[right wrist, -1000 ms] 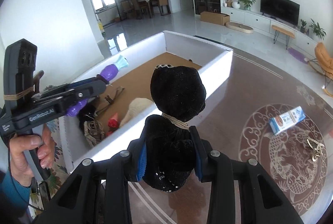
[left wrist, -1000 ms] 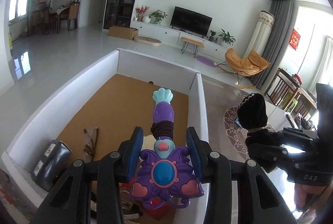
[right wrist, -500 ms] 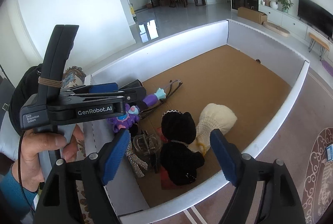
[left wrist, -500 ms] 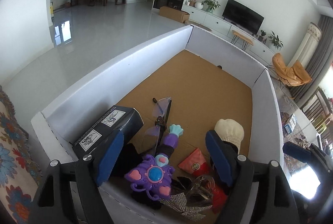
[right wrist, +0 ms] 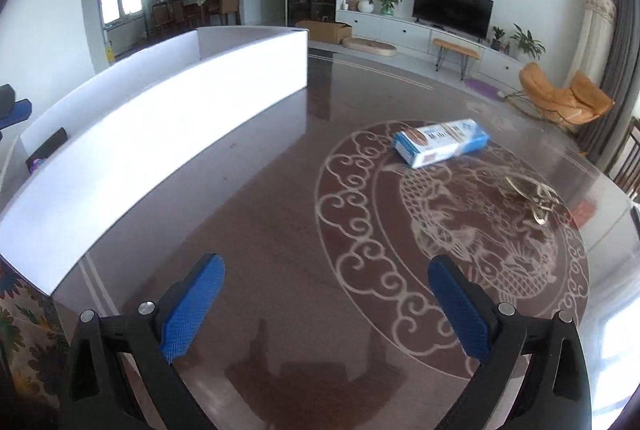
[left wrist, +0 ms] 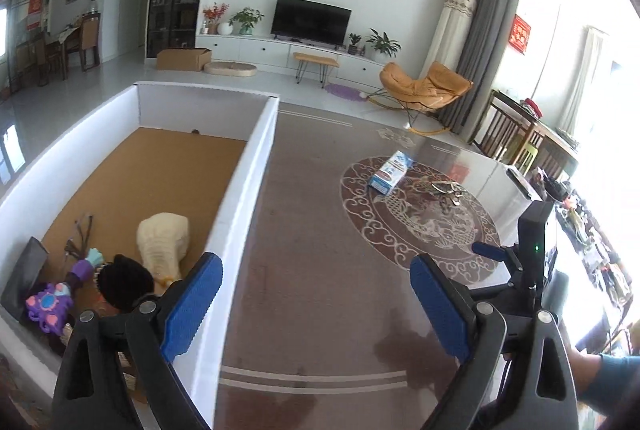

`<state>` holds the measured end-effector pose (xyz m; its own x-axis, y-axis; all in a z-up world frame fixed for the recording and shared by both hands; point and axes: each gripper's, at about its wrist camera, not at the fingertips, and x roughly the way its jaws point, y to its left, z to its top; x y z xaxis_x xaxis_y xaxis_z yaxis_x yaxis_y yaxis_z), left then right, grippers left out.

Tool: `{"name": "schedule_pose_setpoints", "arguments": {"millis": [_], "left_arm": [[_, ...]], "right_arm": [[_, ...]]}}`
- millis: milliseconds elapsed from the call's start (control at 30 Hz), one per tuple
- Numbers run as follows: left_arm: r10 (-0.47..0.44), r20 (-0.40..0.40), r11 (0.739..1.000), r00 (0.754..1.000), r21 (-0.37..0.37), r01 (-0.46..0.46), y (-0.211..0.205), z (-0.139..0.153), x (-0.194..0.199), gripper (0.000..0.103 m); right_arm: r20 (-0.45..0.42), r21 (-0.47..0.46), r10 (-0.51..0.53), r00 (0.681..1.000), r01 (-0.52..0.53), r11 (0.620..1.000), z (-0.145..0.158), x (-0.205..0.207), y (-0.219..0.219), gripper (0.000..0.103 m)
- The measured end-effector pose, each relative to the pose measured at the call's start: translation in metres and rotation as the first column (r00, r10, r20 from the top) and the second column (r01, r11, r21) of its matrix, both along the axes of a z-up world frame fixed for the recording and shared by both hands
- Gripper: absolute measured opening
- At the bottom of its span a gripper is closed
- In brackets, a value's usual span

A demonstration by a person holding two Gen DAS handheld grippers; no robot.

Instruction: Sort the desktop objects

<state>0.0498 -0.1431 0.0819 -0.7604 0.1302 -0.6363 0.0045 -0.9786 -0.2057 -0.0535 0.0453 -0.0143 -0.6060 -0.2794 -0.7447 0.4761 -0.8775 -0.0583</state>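
Now blue carton flat on table, long axis left-right; both hand-held grippers just opened wide, empty.

left claw: black arms, blue ribbed pads, silver screws | right claw: same | sleeve: teal

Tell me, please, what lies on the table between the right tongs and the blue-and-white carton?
Nothing: the right wrist view shows only bare table with its pale scroll pattern between the open right tongs and the blue-and-white carton.
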Motion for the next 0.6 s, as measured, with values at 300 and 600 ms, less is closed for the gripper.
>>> {"name": "schedule_pose_setpoints", "arguments": {"millis": [300, 600], "left_arm": [[-0.136, 0.217, 0.981, 0.967, -0.109, 0.163, 0.108, -0.096, -0.079, 0.096], [-0.145, 0.230, 0.956, 0.962, -0.220, 0.196, 0.146, -0.118, -0.110, 0.100]], "right_arm": [[0.100, 0.071, -0.255, 0.962, 0.249, 0.966, -0.026, -0.009, 0.134, 0.102], [0.120, 0.007, -0.287, 0.950, 0.288, 0.958, -0.029, -0.007, 0.148, 0.103]]}}
